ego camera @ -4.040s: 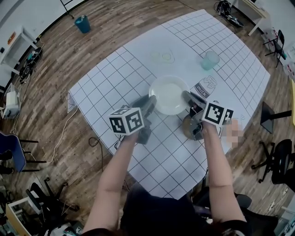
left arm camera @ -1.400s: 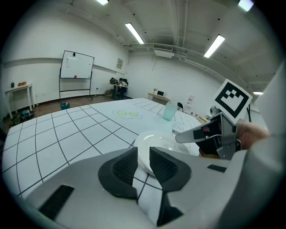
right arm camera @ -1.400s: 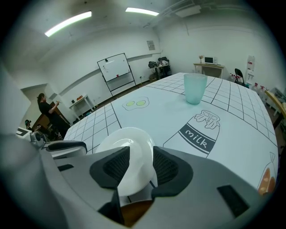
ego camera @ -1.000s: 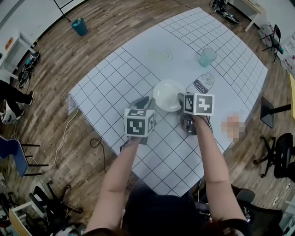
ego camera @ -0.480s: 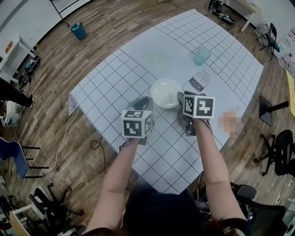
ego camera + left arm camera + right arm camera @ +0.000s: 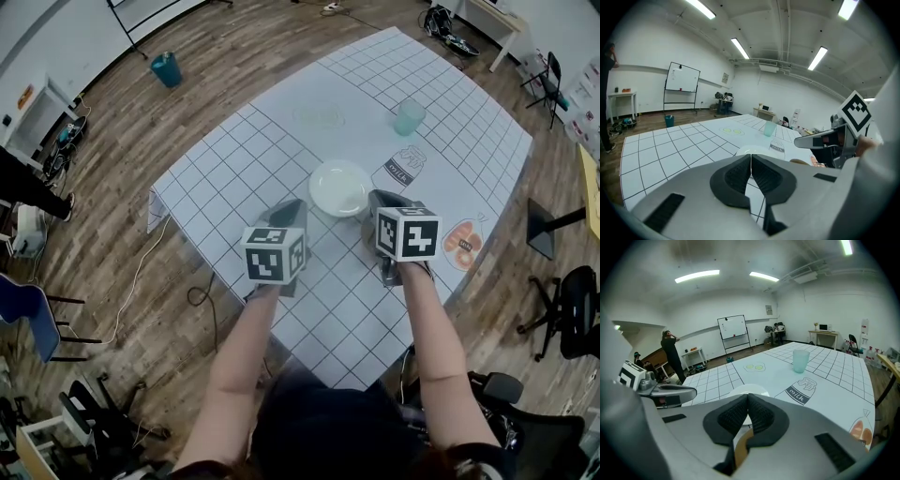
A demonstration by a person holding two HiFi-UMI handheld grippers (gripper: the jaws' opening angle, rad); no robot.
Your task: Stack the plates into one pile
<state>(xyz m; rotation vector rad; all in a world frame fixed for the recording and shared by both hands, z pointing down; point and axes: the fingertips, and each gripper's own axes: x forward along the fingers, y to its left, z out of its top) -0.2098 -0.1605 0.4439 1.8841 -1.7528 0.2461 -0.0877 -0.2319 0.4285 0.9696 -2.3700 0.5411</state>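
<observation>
The white plate (image 6: 340,187) is seen near the middle of the gridded worktop (image 6: 225,159), just beside a printed milk bottle (image 6: 401,167); how many plates are piled there cannot be told. A teal cup (image 6: 408,117) is stood farther back, well apart. The left gripper (image 6: 296,206) and the right gripper (image 6: 374,198) are held at the plate's near side, one on each flank, apart from it. The left fingers (image 6: 733,176) and the right fingers (image 6: 761,417) are clenched together, with nothing grasped.
</observation>
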